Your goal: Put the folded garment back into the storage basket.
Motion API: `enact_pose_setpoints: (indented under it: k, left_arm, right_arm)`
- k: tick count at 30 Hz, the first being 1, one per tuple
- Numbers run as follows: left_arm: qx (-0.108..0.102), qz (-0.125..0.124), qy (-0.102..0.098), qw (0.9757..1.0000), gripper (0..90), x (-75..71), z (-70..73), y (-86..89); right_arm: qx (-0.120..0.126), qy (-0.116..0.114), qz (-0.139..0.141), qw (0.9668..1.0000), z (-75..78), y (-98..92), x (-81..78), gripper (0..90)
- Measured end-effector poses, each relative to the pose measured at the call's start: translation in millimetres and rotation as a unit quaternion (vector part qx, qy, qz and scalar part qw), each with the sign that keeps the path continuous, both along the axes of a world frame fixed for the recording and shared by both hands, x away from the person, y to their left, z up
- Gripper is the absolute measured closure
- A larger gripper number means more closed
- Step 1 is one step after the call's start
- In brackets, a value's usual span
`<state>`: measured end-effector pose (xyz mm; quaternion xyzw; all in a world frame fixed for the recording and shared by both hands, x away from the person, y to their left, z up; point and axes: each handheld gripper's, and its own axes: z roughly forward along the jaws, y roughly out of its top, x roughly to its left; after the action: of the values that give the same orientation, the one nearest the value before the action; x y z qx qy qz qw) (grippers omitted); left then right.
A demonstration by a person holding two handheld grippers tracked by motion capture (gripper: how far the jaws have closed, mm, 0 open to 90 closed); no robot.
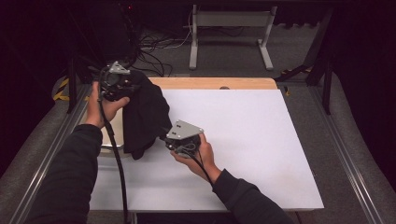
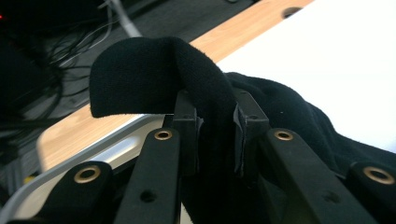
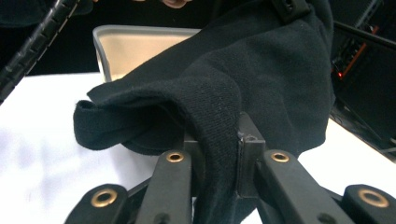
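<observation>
A black knitted cloth (image 1: pixel 144 114) hangs stretched between my two grippers above the left part of the white table top (image 1: pixel 243 140). My left gripper (image 1: pixel 122 83) holds its upper end at the far left, raised over the tray. In the left gripper view the cloth (image 2: pixel 154 79) folds over the jaws, which pinch it at the left gripper (image 2: pixel 215 135). My right gripper (image 1: pixel 169 136) grips the cloth's lower edge near the table's middle. In the right gripper view a fold of the cloth (image 3: pixel 224 84) runs down between the closed jaws of the right gripper (image 3: pixel 219 154).
A shallow grey tray (image 1: pixel 114 142) sits at the table's left edge, partly under the cloth; its rim (image 3: pixel 140 31) lies behind the cloth in the right gripper view. A wooden strip (image 1: pixel 215 83) borders the table's far edge. Cables and a white frame (image 1: pixel 231 28) lie on the floor beyond.
</observation>
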<state>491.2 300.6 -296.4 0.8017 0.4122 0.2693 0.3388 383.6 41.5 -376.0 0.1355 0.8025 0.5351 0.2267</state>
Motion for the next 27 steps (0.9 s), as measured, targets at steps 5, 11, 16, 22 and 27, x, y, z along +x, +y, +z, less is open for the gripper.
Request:
enact_pose_setpoints:
  k: [5, 11, 16, 22, 27]
  left_arm:
    - [0.005, 0.03, 0.011, 0.9995, 75.5, 0.3, -3.3, 34.8]
    - [0.014, 0.064, 0.028, 0.9975, 75.3, 5.8, -12.6, 67.3]
    - [0.029, 0.078, 0.045, 0.9955, 75.1, 14.7, -26.2, 77.1]
    - [0.046, 0.097, 0.064, 0.9921, 74.9, 25.8, -42.5, 85.5]
    - [0.054, 0.104, 0.07, 0.9905, 74.8, 30.5, -49.3, 91.4]
  right_arm:
    - [0.0, 0.004, 0.017, 0.9998, -0.7, 35.5, 5.9, 79.5]
    - [-0.013, 0.018, 0.031, 0.9993, -9.2, 74.7, 12.0, 79.4]
    - [-0.025, 0.037, 0.04, 0.9982, -18.3, 96.8, 17.7, 79.4]
    - [-0.032, 0.058, 0.04, 0.997, -23.4, 111.9, 25.0, 79.1]
    - [-0.046, 0.056, 0.042, 0.9964, -23.6, 125.6, 26.9, 78.5]
